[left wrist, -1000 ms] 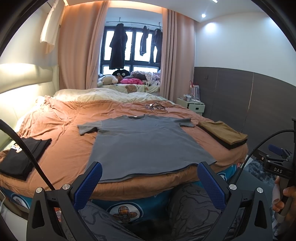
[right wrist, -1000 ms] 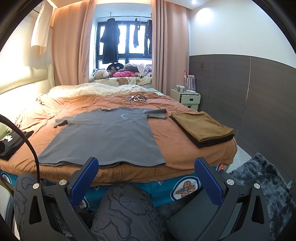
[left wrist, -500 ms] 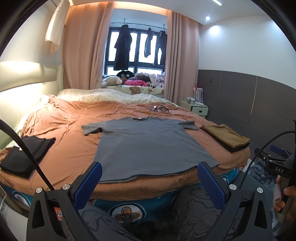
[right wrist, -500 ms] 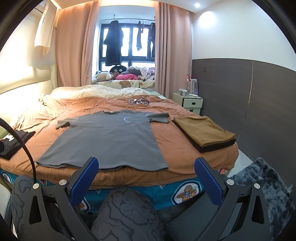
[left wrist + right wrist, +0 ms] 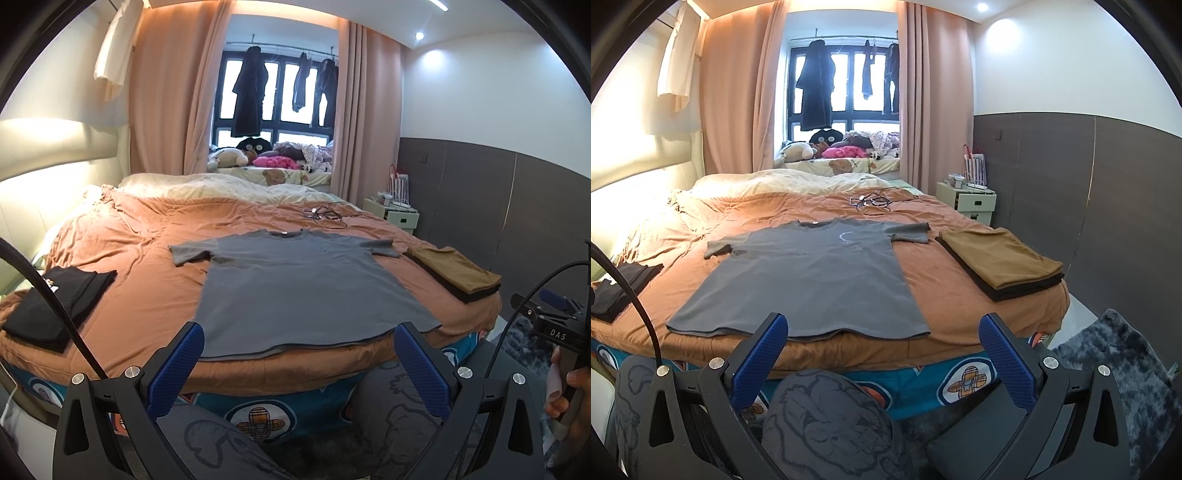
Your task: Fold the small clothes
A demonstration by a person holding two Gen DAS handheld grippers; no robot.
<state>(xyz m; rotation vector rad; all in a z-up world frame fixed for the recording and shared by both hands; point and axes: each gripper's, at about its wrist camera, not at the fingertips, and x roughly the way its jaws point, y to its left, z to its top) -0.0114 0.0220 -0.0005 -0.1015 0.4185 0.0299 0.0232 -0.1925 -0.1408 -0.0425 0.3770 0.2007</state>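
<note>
At the near edge of the bed (image 5: 122, 258) I've got both grippers held off the mattress, pointing across it. Left gripper (image 5: 299, 363): blue pads spread wide apart, nothing btwn them. Right gripper (image 5: 882, 356): same, pads wide apart, empty. Neither touches any fabric.

Task item: grey T-shirt (image 5: 295, 288), also seen from the right wrist (image 5: 809, 273), laid flat on the orange-brown duvet, collar at the far end, hem at the near edge of the bed, both short sleeves spread out left & right. Small pale circular mark on the chest shows in the right wrist view. Hem sits just beyond the gripper tips in both views, w/ a slight ripple along it.

Right of the shirt, apart from its sleeve: folded stack, mustard-brown garment (image 5: 997, 254) on top of a dark one, near the right edge of the bed. Left of the shirt, well apart: black folded clothes (image 5: 55, 302) w/ a bit of white print, at the left near corner.

Far side of the duvet, past the collar: tangle of black cables (image 5: 875, 201). Beyond that a cream blanket, then plush toys (image 5: 236, 157) on the window ledge, dark clothes hanging at the window (image 5: 247, 96). White nightstand (image 5: 971, 201) far right by the dark wall panel. Shaggy grey rug (image 5: 1126, 369) on the floor near right.

In the left wrist view, my right hand (image 5: 565, 387) shows at the right edge, gripping the other handle.
</note>
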